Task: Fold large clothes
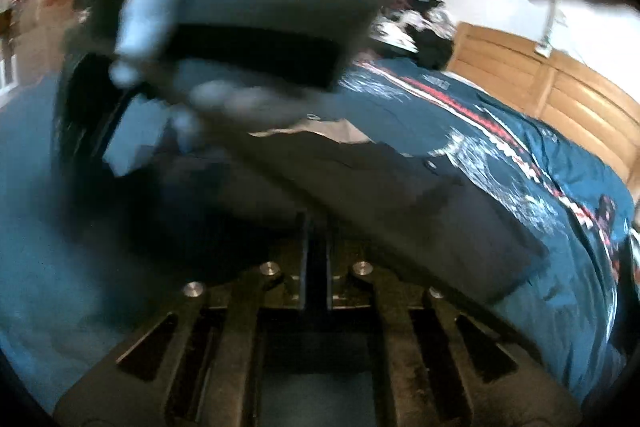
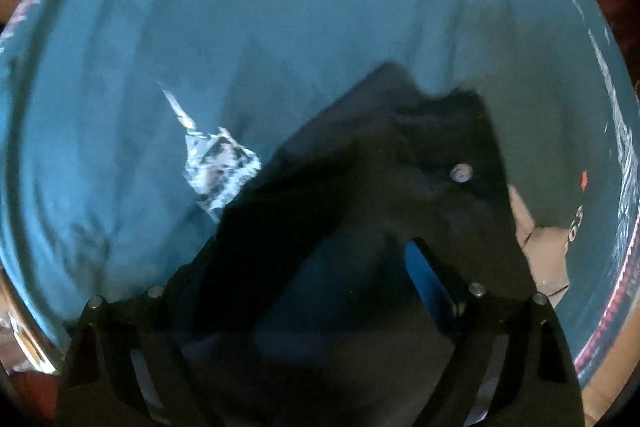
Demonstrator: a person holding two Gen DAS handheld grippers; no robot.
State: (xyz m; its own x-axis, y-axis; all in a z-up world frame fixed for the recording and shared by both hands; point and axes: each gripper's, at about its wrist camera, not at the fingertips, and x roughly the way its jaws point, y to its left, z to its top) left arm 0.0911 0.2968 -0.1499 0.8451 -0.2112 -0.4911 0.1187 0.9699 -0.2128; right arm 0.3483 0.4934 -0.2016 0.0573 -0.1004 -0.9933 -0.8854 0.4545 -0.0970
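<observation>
Both tools are gripping dark trousers (image 1: 400, 195) over the blue bedspread (image 1: 540, 155): left tool (image 1: 316, 227) pinched shut, right tool (image 2: 360, 267) buried in cloth. Judging by this, they are mid-fold; next, laying the fold flat.

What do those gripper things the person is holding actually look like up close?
Both are black. The left gripper has a flat slotted body with long cut-outs, round silver bolt heads, and two narrow parallel fingers close together. The right gripper has the same black frame and silver bolts, plus a bright blue pad on one finger. No cables or sleeves show.
</observation>
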